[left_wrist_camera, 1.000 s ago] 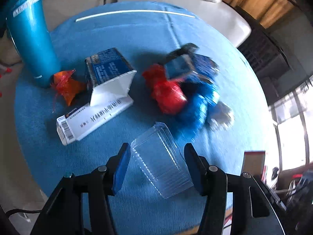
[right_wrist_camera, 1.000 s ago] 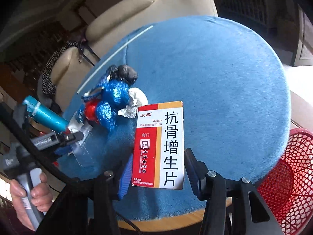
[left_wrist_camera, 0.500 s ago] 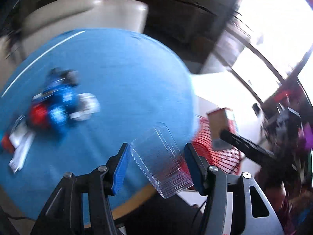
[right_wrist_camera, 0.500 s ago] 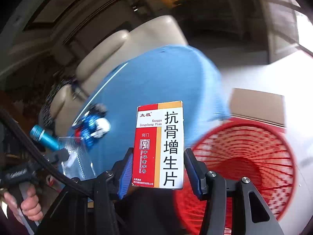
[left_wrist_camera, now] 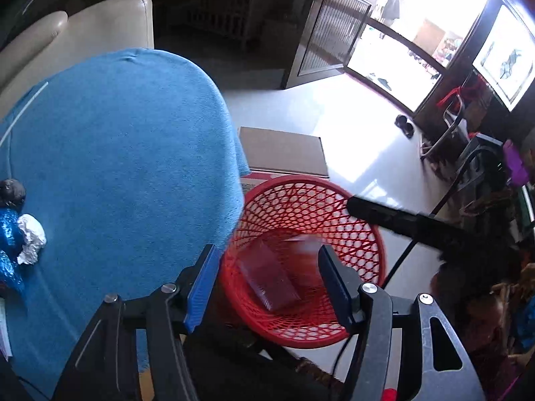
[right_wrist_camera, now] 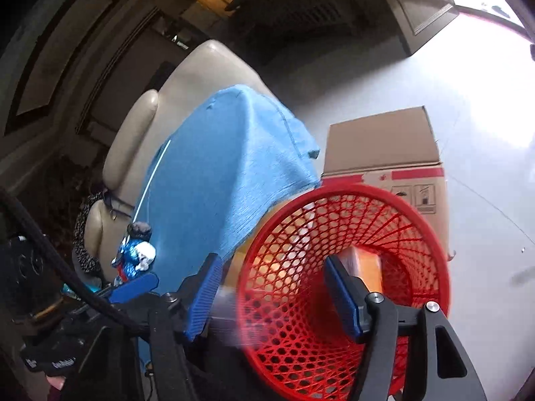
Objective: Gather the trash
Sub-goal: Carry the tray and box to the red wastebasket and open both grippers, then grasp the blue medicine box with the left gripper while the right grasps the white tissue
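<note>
A red mesh waste basket point(left_wrist_camera: 364, 230) stands on the floor beside the blue-covered round table point(left_wrist_camera: 117, 153). My left gripper point(left_wrist_camera: 267, 287) is open and empty above the basket. A clear plastic container point(left_wrist_camera: 271, 280) lies blurred inside the basket, with a pale blurred piece point(left_wrist_camera: 306, 244) near it. My right gripper point(right_wrist_camera: 274, 295) is open and empty over the same basket point(right_wrist_camera: 411, 220). A blurred orange box point(right_wrist_camera: 364, 267) sits inside it. Blue foil wrappers and a white crumpled wad point(left_wrist_camera: 31, 239) lie on the table's left.
A cardboard box point(left_wrist_camera: 284, 150) stands on the floor behind the basket, also in the right wrist view point(right_wrist_camera: 384, 143). A beige sofa point(left_wrist_camera: 77, 36) sits behind the table. The right gripper's black body point(left_wrist_camera: 401, 220) reaches across the basket rim. Bright tiled floor stretches toward glass doors.
Both grippers swung from over the table to above the red basket and opened. The clear container left my left gripper and the medicine box left my right gripper; both are in the basket.
</note>
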The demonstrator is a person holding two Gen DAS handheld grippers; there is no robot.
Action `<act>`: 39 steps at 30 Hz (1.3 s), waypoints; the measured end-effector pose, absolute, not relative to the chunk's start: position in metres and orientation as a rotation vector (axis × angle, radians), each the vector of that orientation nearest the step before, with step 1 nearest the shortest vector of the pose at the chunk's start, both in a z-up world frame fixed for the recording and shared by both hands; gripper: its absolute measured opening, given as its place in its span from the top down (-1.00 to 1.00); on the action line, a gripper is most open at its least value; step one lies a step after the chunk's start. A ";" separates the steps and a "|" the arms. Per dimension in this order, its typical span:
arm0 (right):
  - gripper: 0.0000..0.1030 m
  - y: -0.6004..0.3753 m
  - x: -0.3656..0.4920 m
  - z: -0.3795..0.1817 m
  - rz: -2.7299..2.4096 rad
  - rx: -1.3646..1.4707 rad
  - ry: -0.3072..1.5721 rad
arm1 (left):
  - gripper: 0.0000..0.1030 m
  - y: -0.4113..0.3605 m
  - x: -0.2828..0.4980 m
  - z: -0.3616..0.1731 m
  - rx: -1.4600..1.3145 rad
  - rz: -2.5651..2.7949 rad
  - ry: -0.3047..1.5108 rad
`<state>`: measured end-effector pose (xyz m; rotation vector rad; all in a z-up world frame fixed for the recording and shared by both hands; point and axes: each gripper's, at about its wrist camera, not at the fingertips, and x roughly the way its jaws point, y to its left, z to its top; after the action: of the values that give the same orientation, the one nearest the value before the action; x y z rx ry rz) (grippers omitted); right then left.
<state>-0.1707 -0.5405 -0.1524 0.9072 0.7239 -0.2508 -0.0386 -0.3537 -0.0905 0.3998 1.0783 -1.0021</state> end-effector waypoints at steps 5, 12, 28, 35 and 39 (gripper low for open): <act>-0.30 -0.534 -0.170 -0.147 -0.250 0.876 0.703 | -0.27 -0.311 -0.026 -0.080 0.399 -0.937 1.017; -0.30 -0.501 -0.138 -0.136 -0.165 0.825 0.720 | -0.37 -0.208 0.004 -0.062 0.396 -0.692 0.882; -0.30 -0.346 0.019 -0.116 0.092 0.528 0.881 | -0.47 0.017 0.155 -0.045 -0.021 -0.215 0.955; -0.30 -0.307 0.095 -0.120 0.131 0.463 0.892 | -0.47 -0.004 0.222 -0.073 -0.125 -0.192 1.094; -0.29 -0.300 0.132 -0.127 0.138 0.482 0.893 | -0.47 -0.008 0.249 -0.090 -0.179 -0.149 1.165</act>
<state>0.1319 -0.2999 -0.1270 0.4819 0.8926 0.1379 0.2488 -0.0077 -0.0904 -0.1791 1.1648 -0.1494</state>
